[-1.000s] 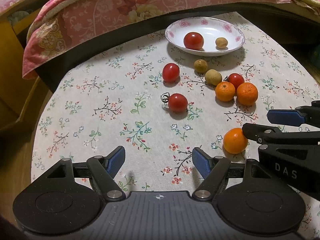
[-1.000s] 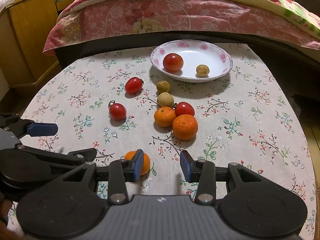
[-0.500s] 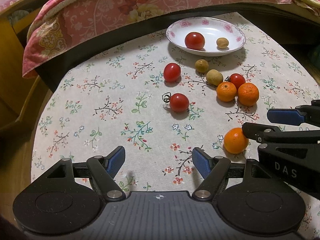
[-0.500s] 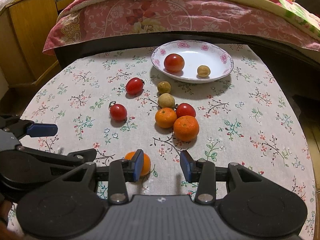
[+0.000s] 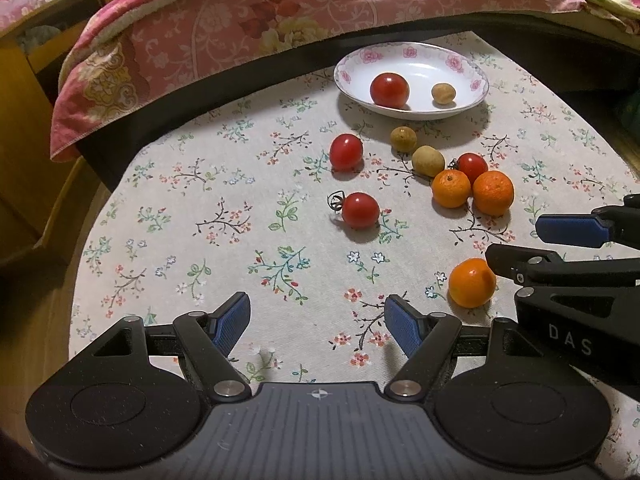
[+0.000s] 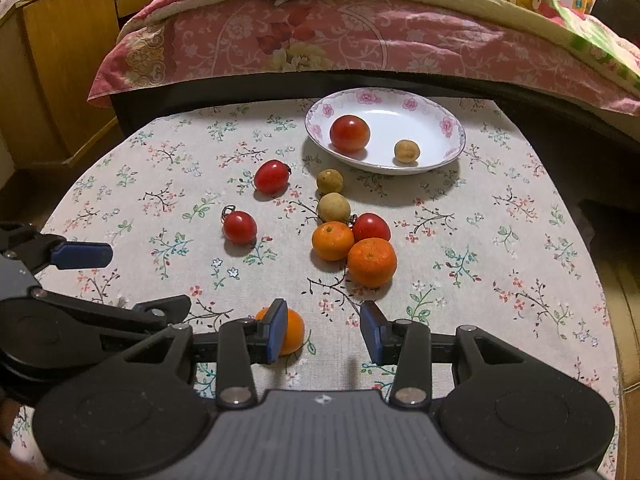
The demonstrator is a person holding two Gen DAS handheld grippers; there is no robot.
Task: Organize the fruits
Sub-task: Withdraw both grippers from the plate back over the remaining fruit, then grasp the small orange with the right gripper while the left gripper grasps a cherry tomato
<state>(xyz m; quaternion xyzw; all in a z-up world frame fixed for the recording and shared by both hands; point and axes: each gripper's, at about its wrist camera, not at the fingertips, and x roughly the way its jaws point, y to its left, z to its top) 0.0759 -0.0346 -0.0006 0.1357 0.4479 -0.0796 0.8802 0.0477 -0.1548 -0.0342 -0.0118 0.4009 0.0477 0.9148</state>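
Note:
A white flower-rimmed plate (image 5: 412,46) at the far side of the table holds one tomato (image 5: 389,90) and one longan (image 5: 443,93). On the cloth lie three tomatoes (image 6: 271,176) (image 6: 239,227) (image 6: 371,227), two longans (image 6: 329,181) (image 6: 333,207) and two touching oranges (image 6: 332,241) (image 6: 372,262). A third orange (image 5: 472,282) lies nearer, just outside the tip of my right gripper's left finger, which partly hides it. My right gripper (image 6: 325,330) is open with bare cloth between its pads. At the near left, my left gripper (image 5: 318,320) stands open wider over bare cloth.
The round table wears a floral cloth (image 5: 224,216). A bed with a pink floral quilt (image 6: 320,40) runs along the far side, and a wooden cabinet (image 6: 52,80) stands at the left. The table edge drops off at the right.

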